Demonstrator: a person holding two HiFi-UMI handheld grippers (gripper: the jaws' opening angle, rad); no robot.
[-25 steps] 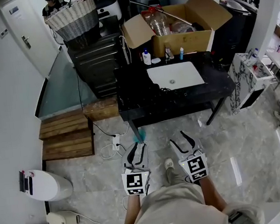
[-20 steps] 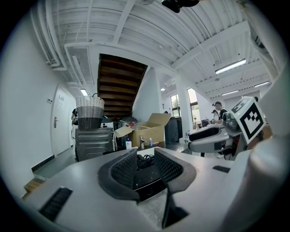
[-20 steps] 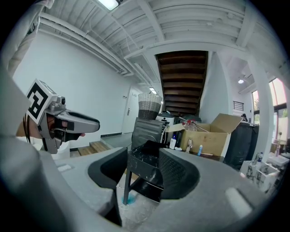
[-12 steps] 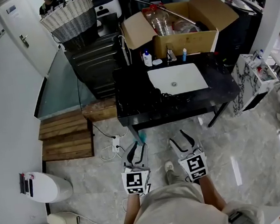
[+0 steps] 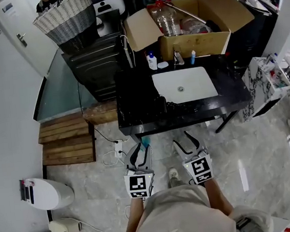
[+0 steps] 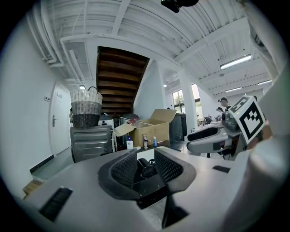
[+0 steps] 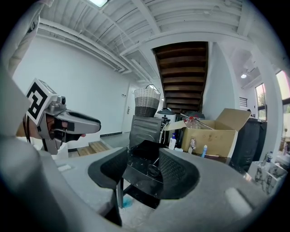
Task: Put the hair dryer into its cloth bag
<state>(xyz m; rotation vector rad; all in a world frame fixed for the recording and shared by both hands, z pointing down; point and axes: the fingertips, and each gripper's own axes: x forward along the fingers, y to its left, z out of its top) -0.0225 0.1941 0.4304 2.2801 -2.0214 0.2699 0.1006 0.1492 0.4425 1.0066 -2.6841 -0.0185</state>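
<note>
Task not started, as I read it; left gripper [image 5: 140,150] and right gripper [image 5: 185,142] both spread, nothing between the jaws, just short of the black surface [image 5: 132,96]; hair dryer [image 5: 160,104] lies there beside the sink [image 5: 185,84]; cloth bag not discernible; pick-up and bagging remain.

**A bathroom mock-up inside an open, loft-like workspace**

You stand on glossy marble-look floor tiles [image 5: 262,152], facing a black bench [image 5: 133,106] with a white rectangular basin [image 5: 184,84] sunk into it and small toiletry bottles [image 5: 152,60] behind it. A white toilet [image 5: 47,194] sits to your left. Still, it is no lived-in home. You can see an open brown cardboard box [image 5: 194,43] of plastic bottles, a dark metal cabinet [image 5: 96,66] under a two-tone wicker basket [image 5: 65,18], bare wooden plank steps [image 5: 68,141], a white power strip [image 5: 120,147] on the floor, white-painted ceiling pipes [image 6: 136,18] and an exposed dark stair underside [image 7: 181,72].
</note>
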